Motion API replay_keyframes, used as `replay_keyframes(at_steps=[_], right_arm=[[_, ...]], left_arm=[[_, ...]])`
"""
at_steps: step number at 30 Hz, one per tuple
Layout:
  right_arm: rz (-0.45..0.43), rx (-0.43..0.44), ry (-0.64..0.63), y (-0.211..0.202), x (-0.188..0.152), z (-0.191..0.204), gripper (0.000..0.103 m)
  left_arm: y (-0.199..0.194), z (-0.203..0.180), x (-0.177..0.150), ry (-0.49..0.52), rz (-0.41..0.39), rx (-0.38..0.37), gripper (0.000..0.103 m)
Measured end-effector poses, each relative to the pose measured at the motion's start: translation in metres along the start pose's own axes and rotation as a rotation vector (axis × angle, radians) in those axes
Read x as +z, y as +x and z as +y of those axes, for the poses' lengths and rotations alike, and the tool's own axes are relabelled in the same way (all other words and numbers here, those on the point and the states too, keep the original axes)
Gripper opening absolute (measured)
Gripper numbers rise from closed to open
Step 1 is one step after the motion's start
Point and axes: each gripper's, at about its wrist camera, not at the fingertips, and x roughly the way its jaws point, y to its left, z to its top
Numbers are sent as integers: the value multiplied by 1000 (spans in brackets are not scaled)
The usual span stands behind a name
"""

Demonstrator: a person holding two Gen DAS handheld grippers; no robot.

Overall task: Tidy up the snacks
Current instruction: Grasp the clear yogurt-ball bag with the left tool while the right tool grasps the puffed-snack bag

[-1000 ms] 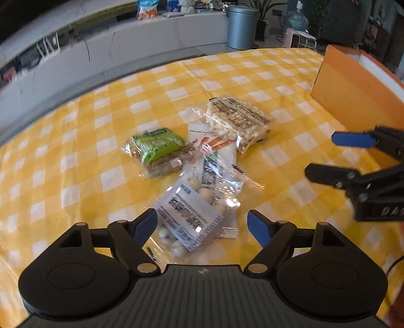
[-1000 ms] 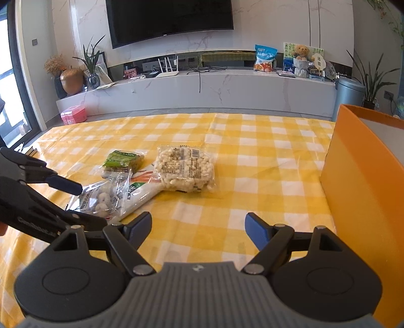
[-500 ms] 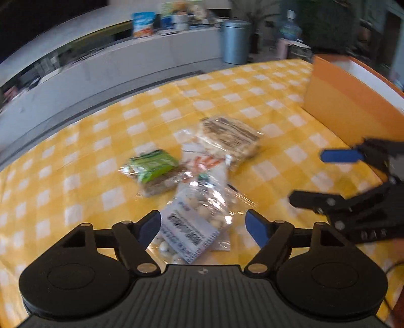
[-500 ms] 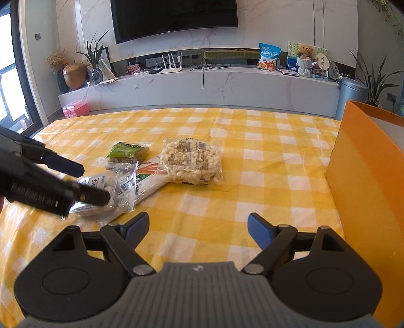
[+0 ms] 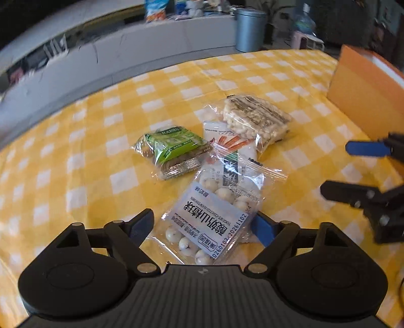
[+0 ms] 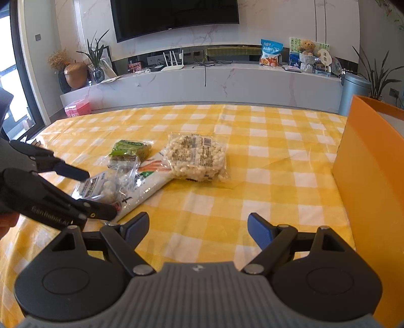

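- Left claw [image 5: 203,224] spread wide, fingers straddling the clear bag of white yogurt-coated hawthorn balls [image 5: 214,214]; blue pads near the bag's two sides, contact not certain from the left wrist view.
- From the right wrist view, same left claw [image 6: 97,194] seen side-on at far left, jaws apart, upper finger above the bag [image 6: 103,186] and lower finger at its near edge.
- Right claw [image 6: 198,228] spread apart, gripping nothing, only yellow checked tablecloth [image 6: 265,176] between its fingers.
- In the left wrist view, right claw [image 5: 353,169] visible at the right edge, open, one blue pad lit, well clear of the snacks.
- Just beyond the left claw: hawthorn bag lying partly over a long white packet with orange carrot print [image 5: 227,146]; green raisin packet [image 5: 174,151] ahead and to the left, touching the pile.
- Farther ahead and to the right: clear pack of pale puffed pieces [image 5: 255,121], overlapping the white packet's far end.
- Printed label text on the hawthorn bag legible only from the left wrist view; blurred in the other.
- Orange box [image 6: 371,181] tall at the right of the right claw; only a corner [image 5: 363,85] seen far right from the left wrist.
- Shown sharply only by the right wrist view: dark television [image 6: 174,17] and long white marble console [image 6: 227,83] beyond the table; grey bin [image 6: 353,93] behind the box.
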Motion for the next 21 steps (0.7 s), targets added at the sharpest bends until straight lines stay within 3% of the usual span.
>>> replay_keyframes(at_steps=[5, 9, 12, 16, 18, 20, 21], right_arm=[[-9, 2, -8, 3, 4, 5, 83], [-22, -1, -19, 9, 13, 8, 83], [-24, -13, -5, 13, 21, 6, 81], [-16, -9, 22, 16, 27, 1, 81], [-8, -12, 23, 17, 28, 1, 81], [-2, -11, 19, 19, 28, 2, 81], [-1, -11, 18, 20, 29, 3, 81]], left_arm=[[-4, 9, 2, -177, 72, -77, 93], [-9, 11, 0, -220, 70, -136, 87], [-6, 4, -2, -156, 58, -111, 92], [1, -29, -6, 83, 34, -19, 95], [1, -36, -8, 121, -4, -8, 95], [1, -33, -5, 88, -7, -13, 76], [0, -29, -3, 62, -6, -23, 75]])
